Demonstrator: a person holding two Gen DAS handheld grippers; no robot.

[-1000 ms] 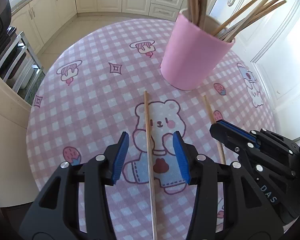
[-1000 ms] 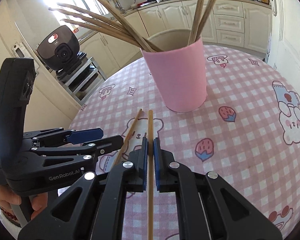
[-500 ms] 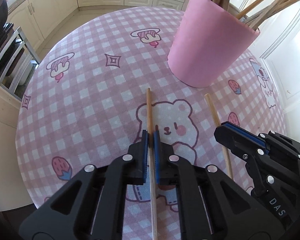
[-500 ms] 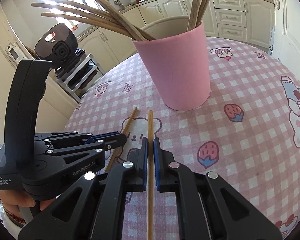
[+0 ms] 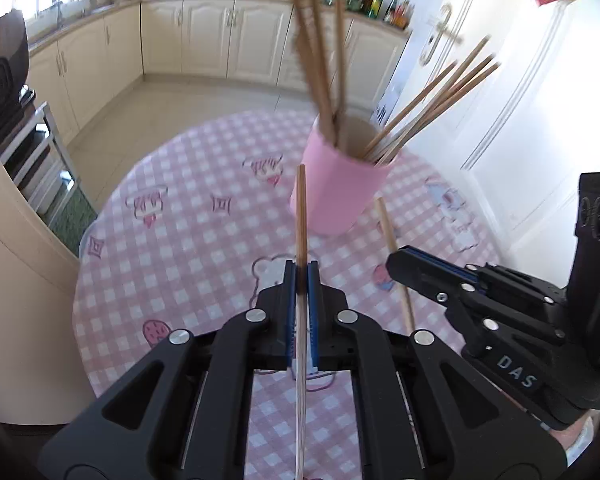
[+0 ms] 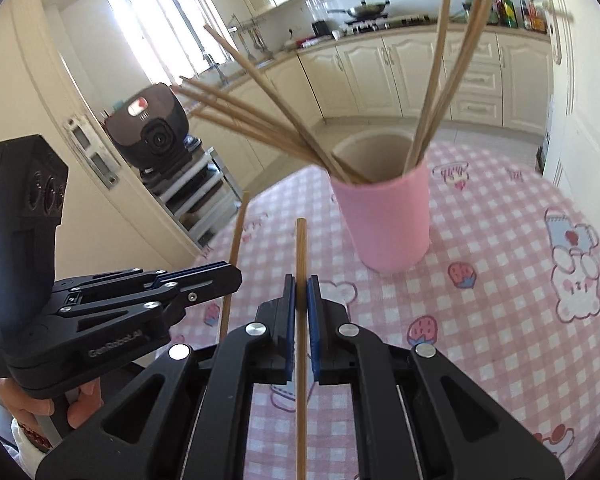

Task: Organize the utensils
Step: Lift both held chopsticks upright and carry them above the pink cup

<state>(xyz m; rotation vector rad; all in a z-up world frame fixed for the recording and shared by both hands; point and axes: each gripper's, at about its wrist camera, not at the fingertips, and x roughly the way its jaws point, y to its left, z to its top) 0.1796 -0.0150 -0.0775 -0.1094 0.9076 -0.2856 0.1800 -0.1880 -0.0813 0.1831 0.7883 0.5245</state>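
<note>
A pink cup [image 5: 342, 184] [image 6: 388, 216] stands on the pink checked tablecloth [image 5: 180, 240] with several wooden chopsticks [image 5: 320, 60] [image 6: 268, 120] leaning out of it. My left gripper [image 5: 301, 276] is shut on one wooden chopstick [image 5: 301, 216], held above the cloth with its tip toward the cup. My right gripper [image 6: 300, 286] is shut on a second chopstick [image 6: 301, 252], also off the table and aimed at the cup. In the left wrist view the right gripper [image 5: 404, 258] and its chopstick [image 5: 386, 224] sit to the right. In the right wrist view the left gripper [image 6: 224, 270] and its chopstick [image 6: 236, 236] sit to the left.
The round table's edge [image 5: 80, 264] drops off at left toward a metal rack [image 5: 40, 160] with a black appliance [image 6: 152, 132]. Cream cabinets [image 5: 220, 32] line the far wall. A white door [image 5: 540, 100] stands to the right. A hand [image 6: 52, 404] holds the left gripper's handle.
My left gripper closed on the chopstick that lay on the cloth and lifted it. Both grippers rose with their chopsticks, so the cup now looks farther off and its rim shows.
</note>
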